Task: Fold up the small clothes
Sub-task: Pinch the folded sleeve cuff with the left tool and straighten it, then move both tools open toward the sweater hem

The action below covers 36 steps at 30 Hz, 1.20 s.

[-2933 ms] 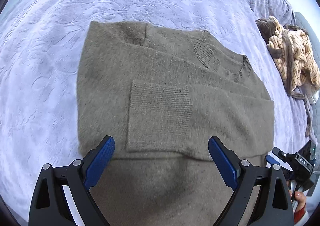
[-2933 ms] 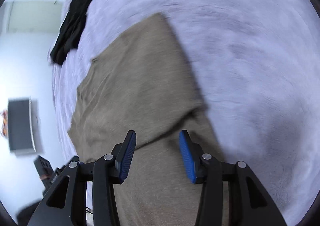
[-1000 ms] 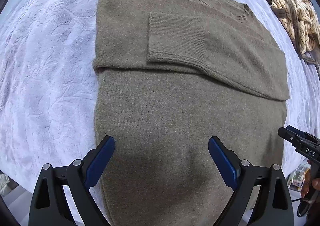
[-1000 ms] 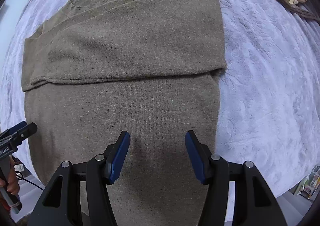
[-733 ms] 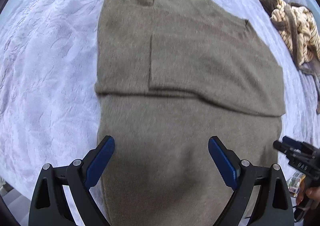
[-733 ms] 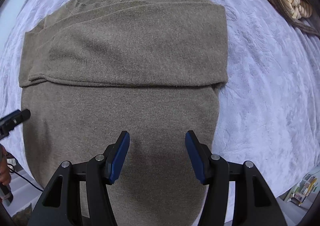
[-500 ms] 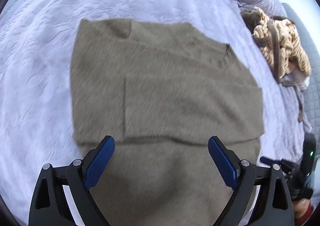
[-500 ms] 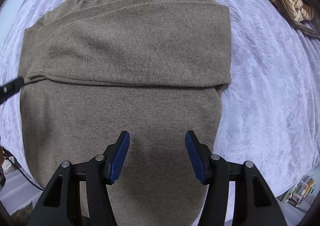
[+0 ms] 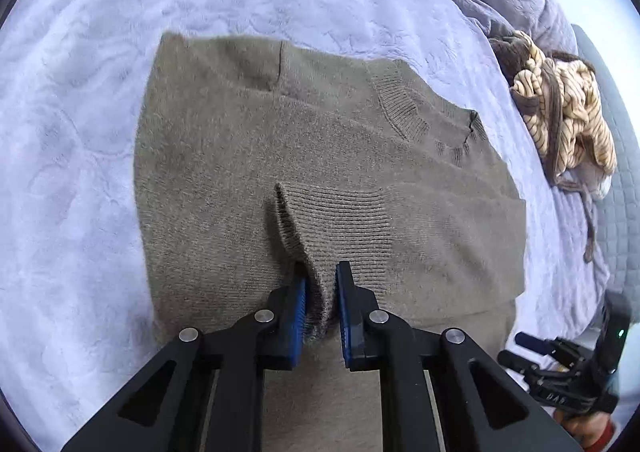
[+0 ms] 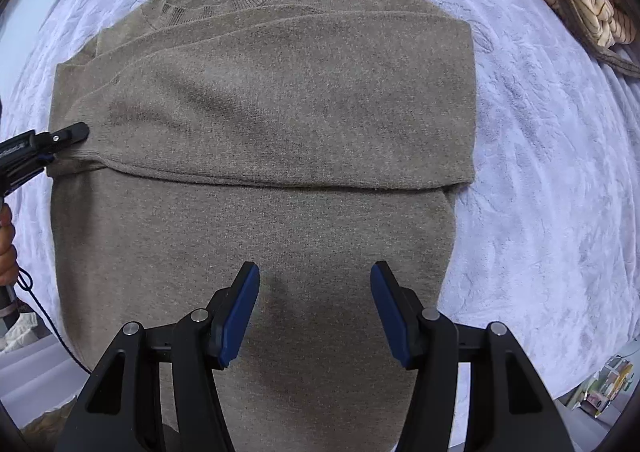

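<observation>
Surface: lilac bedspread [image 9: 80,132], sweater [image 10: 256,236] laid flat.
Left gripper [image 9: 321,292]: tilted downward – jaws just closed, pinching ribbed cuff [image 9: 336,220].
Right gripper [image 10: 315,308]: pointing straight down – jaws apart, empty.
Hidden: sweater hem, behind grippers.

Lavender embossed bedspread [image 9: 100,132], probably daylit

The sweater's [image 10: 260,232] hem lies hidden beneath the right hand-held gripper [image 10: 314,308], cut off below.
</observation>
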Each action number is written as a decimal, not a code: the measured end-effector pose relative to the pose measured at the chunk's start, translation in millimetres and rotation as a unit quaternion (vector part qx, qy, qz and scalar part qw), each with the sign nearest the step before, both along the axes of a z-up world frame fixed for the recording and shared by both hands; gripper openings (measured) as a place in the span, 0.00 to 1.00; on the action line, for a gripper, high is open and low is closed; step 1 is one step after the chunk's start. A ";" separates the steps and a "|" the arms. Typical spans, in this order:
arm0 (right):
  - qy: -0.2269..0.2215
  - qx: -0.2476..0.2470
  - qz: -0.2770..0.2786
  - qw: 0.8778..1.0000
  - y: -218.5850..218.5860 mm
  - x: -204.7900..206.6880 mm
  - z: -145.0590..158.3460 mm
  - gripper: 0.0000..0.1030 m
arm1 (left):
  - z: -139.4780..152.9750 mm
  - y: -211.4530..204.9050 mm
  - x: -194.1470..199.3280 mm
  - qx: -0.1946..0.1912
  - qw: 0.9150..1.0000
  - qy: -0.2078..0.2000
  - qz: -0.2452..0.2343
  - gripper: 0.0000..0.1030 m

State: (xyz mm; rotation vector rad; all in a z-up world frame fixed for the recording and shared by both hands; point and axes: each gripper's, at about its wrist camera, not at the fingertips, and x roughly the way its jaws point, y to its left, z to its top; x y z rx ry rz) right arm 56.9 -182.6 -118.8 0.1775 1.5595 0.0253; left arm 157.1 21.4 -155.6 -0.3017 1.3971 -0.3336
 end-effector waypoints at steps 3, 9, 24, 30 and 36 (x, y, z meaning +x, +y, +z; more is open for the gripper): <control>0.003 0.002 0.003 1.000 0.5 3.8 -4.9 0.60 | -13.0 6.7 -2.3 0.022 1.000 0.016 0.008 0.15; 0.004 0.002 0.007 1.000 3.3 5.9 -6.9 0.60 | -10.1 10.7 -3.3 0.040 0.999 0.011 0.029 0.16; 0.001 0.001 0.006 1.000 3.2 2.4 -13.1 0.60 | 4.4 -9.0 -7.9 0.085 0.996 -0.018 0.006 0.82; -0.002 0.001 0.003 1.000 -1.8 0.1 -14.0 0.60 | 14.1 -9.8 -9.8 0.089 0.996 -0.022 0.002 0.82; -0.001 0.002 -0.007 1.000 -10.6 -3.1 -13.3 0.60 | 23.4 7.8 -10.0 0.104 0.994 -0.037 0.017 0.82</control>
